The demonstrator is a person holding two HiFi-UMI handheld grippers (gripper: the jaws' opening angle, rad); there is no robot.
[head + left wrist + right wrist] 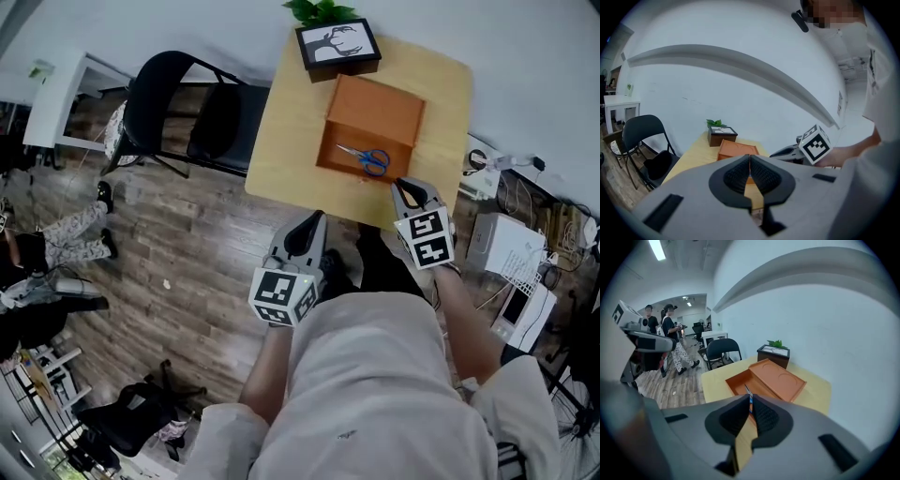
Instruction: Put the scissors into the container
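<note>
Blue-handled scissors lie inside the open orange container on the yellow table. My right gripper hovers at the table's near edge, just short of the container, jaws shut and empty. My left gripper hangs off the table's front edge over the floor, also shut on nothing. In the right gripper view, the gripper points at the container, and a scissor tip shows just above the jaws. In the left gripper view, the gripper faces the container.
A dark box with a deer picture and a green plant stand at the table's far edge. A black chair sits left of the table. White devices and cables lie on the floor at right. People stand far off.
</note>
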